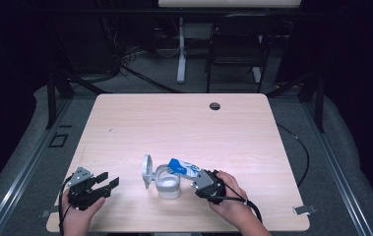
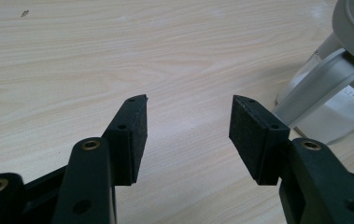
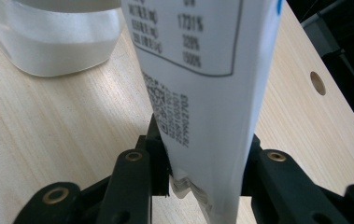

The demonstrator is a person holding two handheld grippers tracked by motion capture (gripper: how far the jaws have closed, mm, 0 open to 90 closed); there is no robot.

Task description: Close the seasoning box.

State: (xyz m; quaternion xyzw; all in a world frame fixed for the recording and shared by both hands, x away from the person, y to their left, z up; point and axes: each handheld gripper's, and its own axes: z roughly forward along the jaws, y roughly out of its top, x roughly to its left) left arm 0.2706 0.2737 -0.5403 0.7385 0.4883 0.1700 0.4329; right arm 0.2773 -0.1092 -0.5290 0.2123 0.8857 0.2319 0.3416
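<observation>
On the pale wooden table [image 1: 125, 128], the right gripper [image 1: 200, 181] clamps a packet [image 1: 184, 168], which should tip steadily into the jar [image 1: 168, 183] ahead, while the left gripper [image 1: 106, 184] waits wide open.

A table [image 1: 184, 123] with a light wooden top and rounded corners is seen in the high view. A round cable hole [image 1: 215, 105] is cut near its far edge, and a small dark mark [image 1: 109, 130] is found on its left part. A white container [image 1: 168, 183] with its lid [image 1: 147, 170] hinged open is placed on the near part of the top.
</observation>
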